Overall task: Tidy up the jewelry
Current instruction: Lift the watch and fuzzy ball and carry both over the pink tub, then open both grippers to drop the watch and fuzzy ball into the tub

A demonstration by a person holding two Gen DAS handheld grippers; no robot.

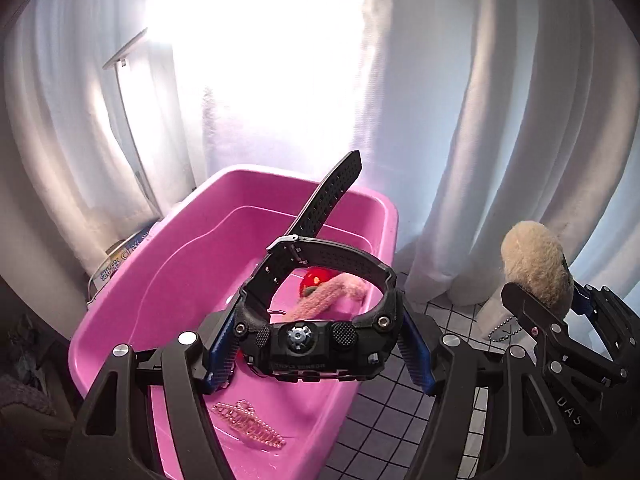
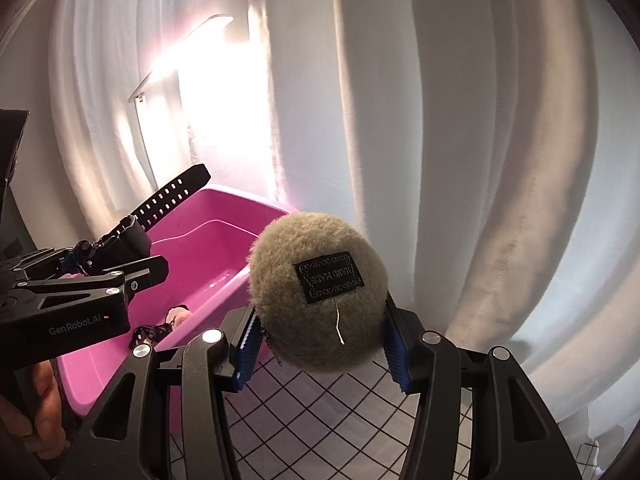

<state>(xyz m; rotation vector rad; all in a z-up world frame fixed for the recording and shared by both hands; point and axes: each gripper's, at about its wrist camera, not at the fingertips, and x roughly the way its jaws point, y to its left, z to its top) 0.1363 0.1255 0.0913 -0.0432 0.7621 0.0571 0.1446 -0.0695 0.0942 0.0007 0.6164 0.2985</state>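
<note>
My left gripper [image 1: 318, 350] is shut on a black wristwatch [image 1: 308, 344] and holds it above the pink plastic tub [image 1: 132, 304]; its strap sticks up. In the tub lie a pearl hair claw [image 1: 250, 424], a fuzzy pink band [image 1: 320, 300] and a red piece [image 1: 316, 278]. My right gripper [image 2: 320, 354] is shut on a beige furry pom-pom [image 2: 316, 292] with a black label, held to the right of the tub [image 2: 224, 240]. The pom-pom also shows in the left wrist view [image 1: 534, 264], with a ball chain [image 1: 502, 328] hanging from it. The left gripper and watch strap [image 2: 168, 200] show at the left of the right wrist view.
White curtains [image 1: 500, 120] hang close behind the tub, with bright light through them. The surface under the tub is a white cloth with a black grid [image 2: 320, 420]. A thin metal stand [image 1: 124, 92] rises at the back left. Printed packaging [image 1: 120, 256] lies left of the tub.
</note>
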